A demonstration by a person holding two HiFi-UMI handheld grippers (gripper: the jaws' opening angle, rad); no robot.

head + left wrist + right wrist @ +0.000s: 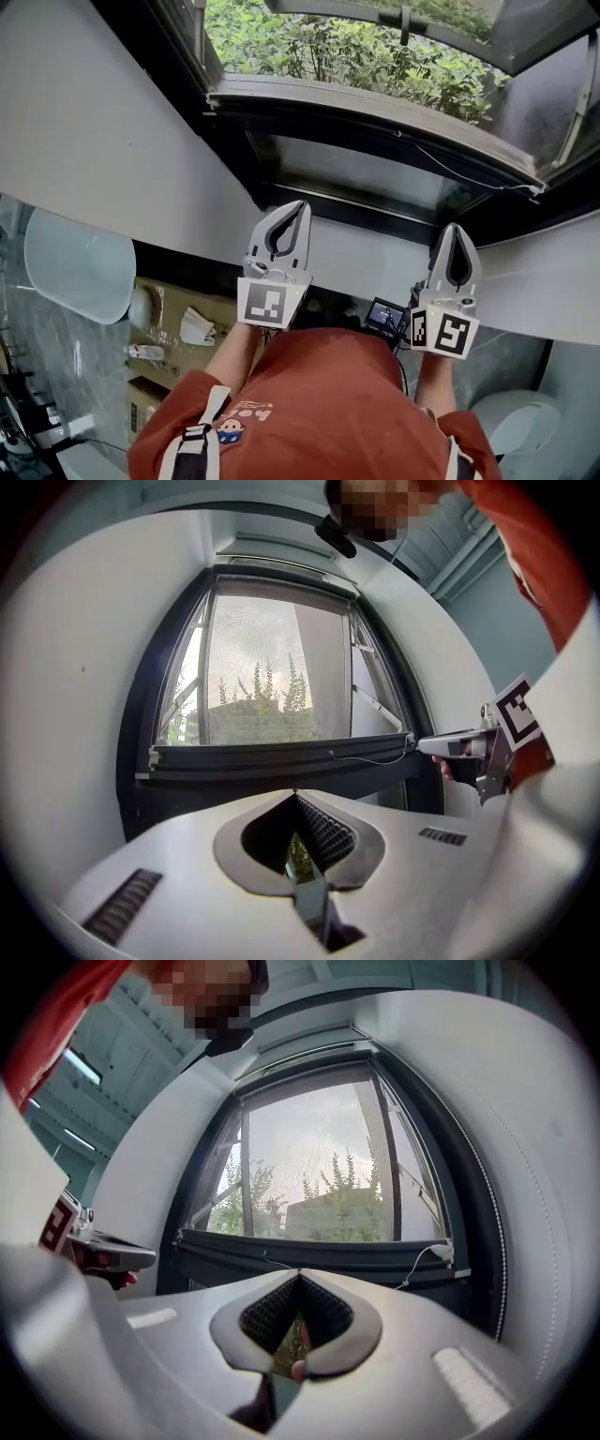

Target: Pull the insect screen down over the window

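The insect screen's mesh [272, 658] covers the upper window down to its dark bottom bar [281, 758]. That bar also crosses the right gripper view [309, 1252] and the head view [375, 117], with a thin pull cord [422, 1260] hanging along its right part. My left gripper [298, 206] points at the window below the bar, jaws shut with tips together and nothing between them [296, 796]. My right gripper [454, 228] is beside it to the right, likewise shut and empty [300, 1274]. Neither gripper touches the bar or the cord.
A white wall [103, 141] frames the window on both sides. Below at the left are a pale rounded basin [75, 267] and cardboard boxes [173, 328] with small items. The person's orange shirt [328, 403] fills the lower middle of the head view.
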